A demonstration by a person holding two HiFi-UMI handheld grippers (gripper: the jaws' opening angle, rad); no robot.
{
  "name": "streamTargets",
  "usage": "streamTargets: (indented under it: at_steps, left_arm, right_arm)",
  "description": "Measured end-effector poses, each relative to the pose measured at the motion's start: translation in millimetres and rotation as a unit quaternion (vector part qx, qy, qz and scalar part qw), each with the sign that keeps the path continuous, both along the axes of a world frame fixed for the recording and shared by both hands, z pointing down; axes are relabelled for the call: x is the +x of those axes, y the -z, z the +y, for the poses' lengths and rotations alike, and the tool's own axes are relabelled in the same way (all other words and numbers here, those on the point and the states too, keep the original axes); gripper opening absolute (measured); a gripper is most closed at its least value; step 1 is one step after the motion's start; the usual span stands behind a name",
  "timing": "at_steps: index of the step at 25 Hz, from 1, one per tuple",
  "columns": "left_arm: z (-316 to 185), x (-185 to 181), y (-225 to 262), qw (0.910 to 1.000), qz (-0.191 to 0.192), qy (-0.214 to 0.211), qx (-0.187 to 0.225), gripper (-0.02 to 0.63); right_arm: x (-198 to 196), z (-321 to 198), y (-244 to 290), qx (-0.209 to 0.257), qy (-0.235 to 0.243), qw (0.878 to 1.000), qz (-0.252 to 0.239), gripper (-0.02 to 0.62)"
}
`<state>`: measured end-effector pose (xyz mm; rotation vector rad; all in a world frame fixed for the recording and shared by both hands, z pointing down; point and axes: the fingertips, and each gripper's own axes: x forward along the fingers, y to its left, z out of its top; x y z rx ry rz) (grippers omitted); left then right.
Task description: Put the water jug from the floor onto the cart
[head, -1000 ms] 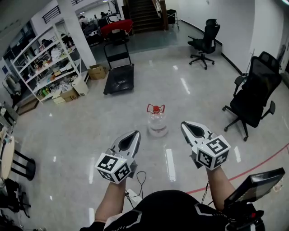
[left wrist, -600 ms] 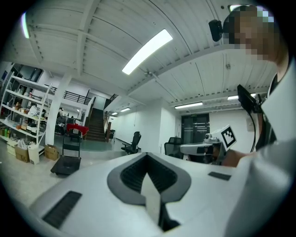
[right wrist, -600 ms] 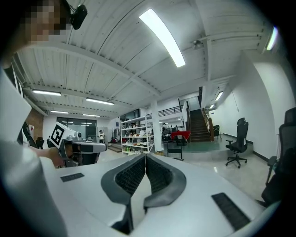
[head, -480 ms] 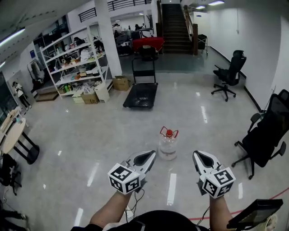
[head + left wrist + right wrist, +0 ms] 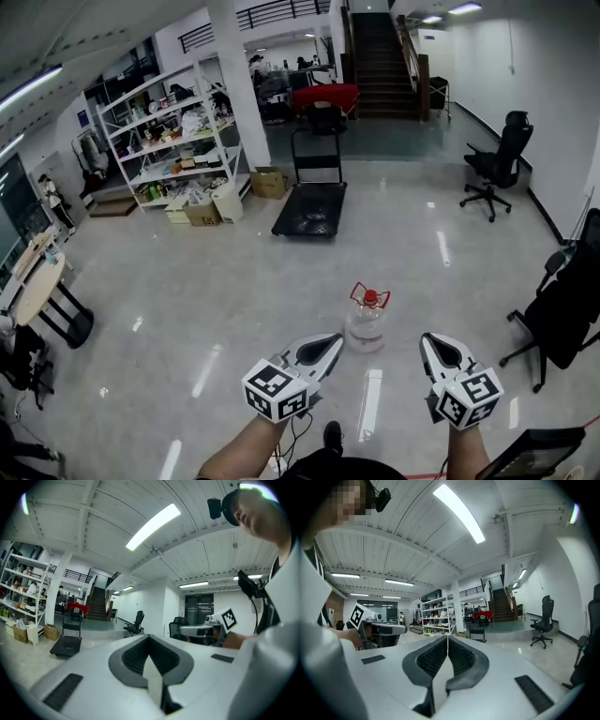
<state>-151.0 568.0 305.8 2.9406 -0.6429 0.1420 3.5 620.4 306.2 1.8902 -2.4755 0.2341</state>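
shiny grey floor [image 5: 187, 281] fills a big bright room with white walls. dark stairs [image 5: 375, 56] go up at the far end. tall white shelves [image 5: 178, 141] full of stuff stand on the left side, with brown boxes [image 5: 267, 181] on the floor next to them. the flat black cart [image 5: 311, 208] with its tall push handle sits in the middle of the room, in front of the stairs, and nothing is on it. a black office chair [image 5: 497, 169] stands far off on the right, and a round table [image 5: 37, 281] is at the left edge. the water jug [image 5: 366, 321] stands upright on the floor, well apart from the cart and on the near side of it. it is see-through with a red cap [image 5: 370, 298] and a red handle on top. the person holds both claws out low over the floor, one on each side of the jug, and neither one touches it. the left gripper [image 5: 328, 345] has its two jaws pressed together with nothing in them, as its own view [image 5: 149, 641] shows. the right gripper [image 5: 429, 339] is pressed together too and holds nothing [image 5: 447, 641].
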Motion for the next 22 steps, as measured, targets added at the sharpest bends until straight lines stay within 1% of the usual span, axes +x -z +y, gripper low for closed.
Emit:
streamTargets:
  at_steps: [4,8,10,12,15,17,19,22]
  left_arm:
    - [-60,-6,-3,1.0,0.0,-0.007,0.005,0.002]
    - [-115,-4,2,0.9996,0.018,-0.021,0.012,0.002]
    - [-137,-3,5,0.9993,0.015,-0.031,0.018,0.002]
    - [-156,-3,3,0.9991,0.013,-0.038,0.015,0.002]
    - [-183,-2,-4,0.9992,0.018,-0.036,-0.002,0.002]
    - [-201,1,-7,0.9992,0.02,-0.035,-0.006,0.002]
    - [-222,5,-10,0.9994,0.018,-0.029,-0.009,0.002]
    - [-252,15,-18,0.9996,0.015,-0.017,-0.016,0.002]
  right_arm:
    - [-4,-55,-4,-0.002,-0.013,1.0,0.0,0.004]
    - [-8,-111,1,-0.005,-0.014,1.0,0.011,0.003]
    - [-12,-134,6,-0.005,-0.015,1.0,0.014,0.004]
    - [-14,-153,9,-0.006,-0.019,1.0,0.014,0.004]
    - [-11,-179,5,-0.018,-0.022,1.0,0.012,0.005]
    - [-7,-196,2,-0.022,-0.023,0.999,0.012,0.005]
    - [0,-216,1,-0.02,-0.025,0.999,0.009,0.005]
    - [20,-247,-3,-0.008,-0.042,0.999,-0.001,0.005]
